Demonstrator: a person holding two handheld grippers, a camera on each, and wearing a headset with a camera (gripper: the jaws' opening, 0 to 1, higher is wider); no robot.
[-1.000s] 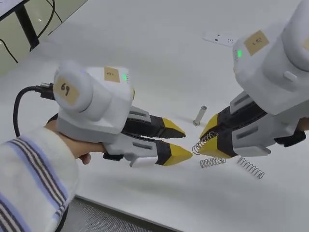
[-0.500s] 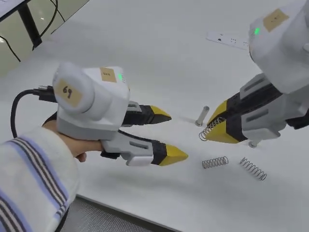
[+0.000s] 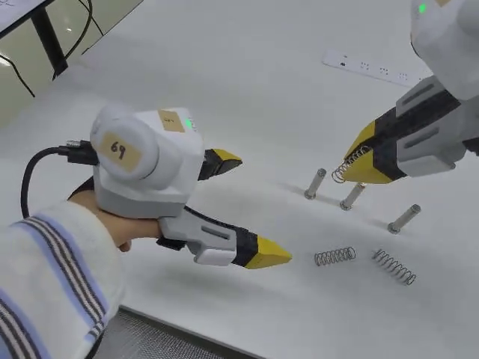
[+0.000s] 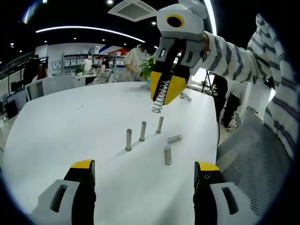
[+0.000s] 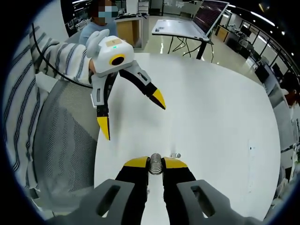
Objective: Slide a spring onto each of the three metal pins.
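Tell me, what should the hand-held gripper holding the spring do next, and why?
Probably steer the right hand-held gripper down so its spring slips over one of the three pins: it hangs above them, and all are bare.

Left gripper (image 3: 258, 208): white housing, black jaws, yellow tips. Tan paper label (image 3: 120, 148) with dark handwriting; small green lamp (image 3: 188, 123). Right gripper (image 3: 353, 173): the same white, black and yellow. Spring (image 3: 346, 166) at its tips: silvery wire. Loose springs (image 3: 334, 256): matching silver-grey. Pins (image 3: 315, 183): plain dull grey metal. Table (image 3: 247, 82): plain white, no pattern. Power strip (image 3: 370, 66): white. Cable (image 3: 34, 168): black. Sleeve (image 3: 52, 284): white ground, blue and dark brown stripes.
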